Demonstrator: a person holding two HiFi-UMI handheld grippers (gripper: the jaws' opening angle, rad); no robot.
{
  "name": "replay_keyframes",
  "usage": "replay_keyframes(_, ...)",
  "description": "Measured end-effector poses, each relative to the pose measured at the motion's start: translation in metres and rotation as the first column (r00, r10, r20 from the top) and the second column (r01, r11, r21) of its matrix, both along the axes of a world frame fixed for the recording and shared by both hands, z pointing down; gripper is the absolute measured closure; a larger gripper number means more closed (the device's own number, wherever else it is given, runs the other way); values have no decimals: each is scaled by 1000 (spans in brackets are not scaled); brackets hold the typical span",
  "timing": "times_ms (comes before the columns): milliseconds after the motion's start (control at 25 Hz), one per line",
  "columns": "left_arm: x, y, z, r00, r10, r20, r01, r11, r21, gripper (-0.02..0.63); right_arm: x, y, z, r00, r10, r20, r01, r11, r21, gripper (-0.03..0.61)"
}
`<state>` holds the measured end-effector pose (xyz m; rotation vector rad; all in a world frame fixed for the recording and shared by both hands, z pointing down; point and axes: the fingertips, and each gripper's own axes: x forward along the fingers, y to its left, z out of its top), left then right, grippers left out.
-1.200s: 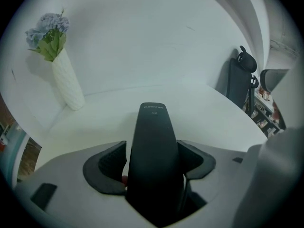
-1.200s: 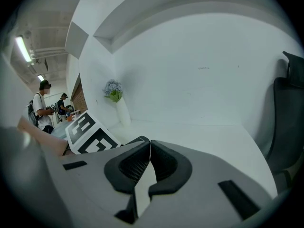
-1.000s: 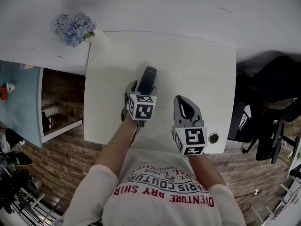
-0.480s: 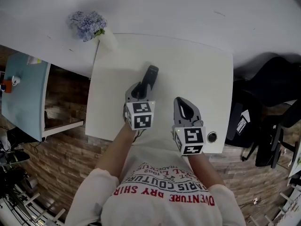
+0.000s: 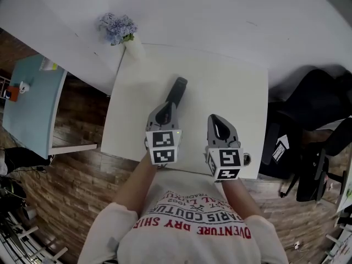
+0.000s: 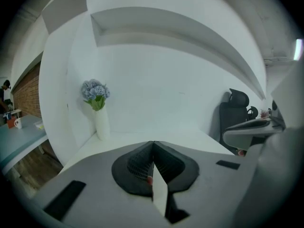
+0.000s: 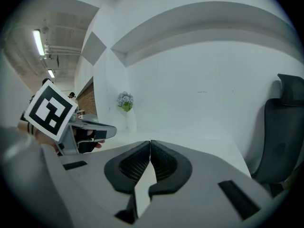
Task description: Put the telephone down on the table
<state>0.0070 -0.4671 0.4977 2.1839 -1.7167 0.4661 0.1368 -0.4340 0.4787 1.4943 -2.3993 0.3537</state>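
Versus earlier: left gripper [image 5: 165,110] off the phone [image 5: 177,91], drawn back toward the body and lifted. Jaws just closing, now pressed together, nothing between. Phone in the same spot: lies flat mid-table [image 5: 236,81], just beyond the left tips, touched by neither gripper. Pose: left gripper over the near half of the table, pointing away from the body, tilted slightly down, marker cube toward the chest. Right gripper [image 5: 219,121] beside it, near the table's front edge, same heading, jaws together, empty.
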Motion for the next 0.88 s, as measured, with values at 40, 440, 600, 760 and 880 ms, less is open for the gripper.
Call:
replay_keyframes(40, 3, 5, -8, 1000, 15, -2, -14, 1000, 25, 588, 0, 3, -3, 1000, -1, -1, 1, 1000, 8, 554)
replay_keyframes(440, 17, 37, -77, 994, 106, 12, -105, 956, 274, 588, -2, 21, -42, 1000, 1, 14, -3, 993, 115, 554)
replay_keyframes(600, 29, 46, -90, 984, 180, 14, -174, 922, 345, 588, -2, 27, -57, 999, 3, 41, -10, 984, 177, 553)
replay_keyframes(760, 41, 54, -92, 964, 264, -36, -237, 910, 340, 588, -4, 31, -67, 1000, -1, 29, -5, 977, 212, 554)
replay_keyframes(880, 46, 57, -93, 951, 304, -56, -270, 904, 332, 588, -7, 34, -70, 1000, -18, 23, 13, 974, 225, 554)
